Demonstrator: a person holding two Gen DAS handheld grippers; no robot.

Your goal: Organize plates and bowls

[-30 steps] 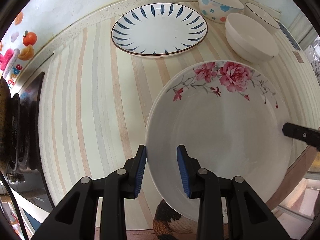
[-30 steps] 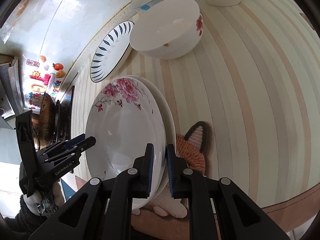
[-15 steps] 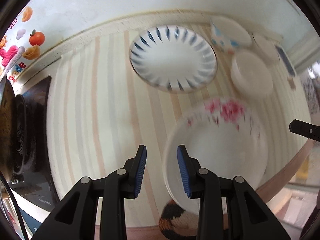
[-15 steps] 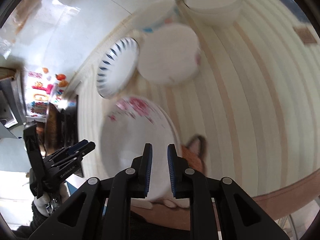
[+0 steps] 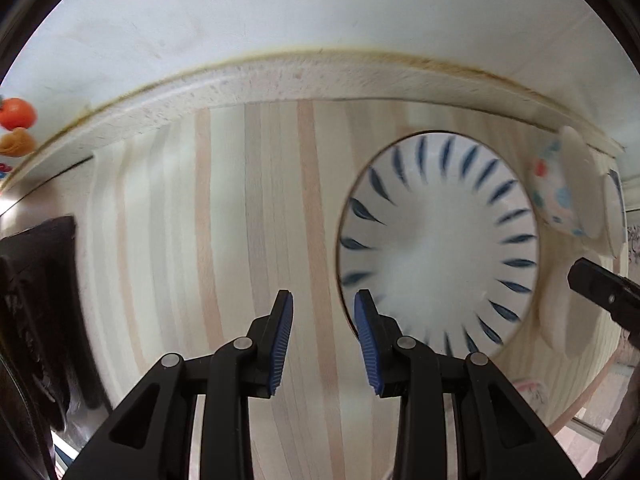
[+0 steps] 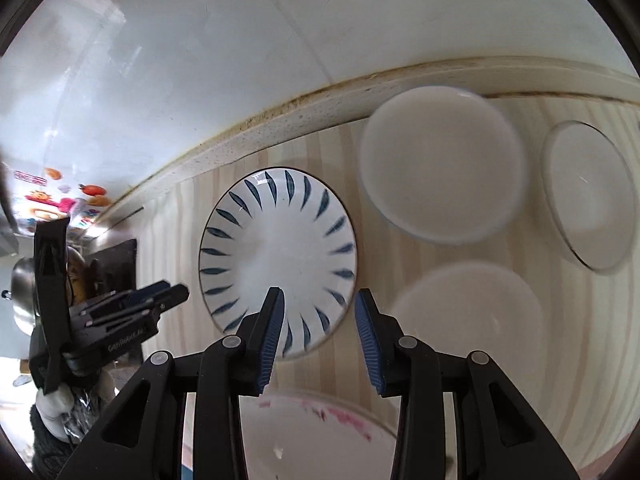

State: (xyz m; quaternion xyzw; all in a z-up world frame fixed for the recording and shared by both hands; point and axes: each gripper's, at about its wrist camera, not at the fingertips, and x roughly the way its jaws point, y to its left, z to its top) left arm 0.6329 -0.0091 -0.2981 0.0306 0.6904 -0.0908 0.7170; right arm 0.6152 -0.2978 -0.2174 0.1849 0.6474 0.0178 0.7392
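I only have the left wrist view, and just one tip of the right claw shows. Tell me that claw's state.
Observer: The right claw is open and holds nothing.
Operator: Give me its position.
Observer: In its own view it straddles the near right rim of the blue plate. No contact shows.
Operator: Name what lies right of that plate.
Observer: A white bowl sits there, just beyond the claw's right finger.
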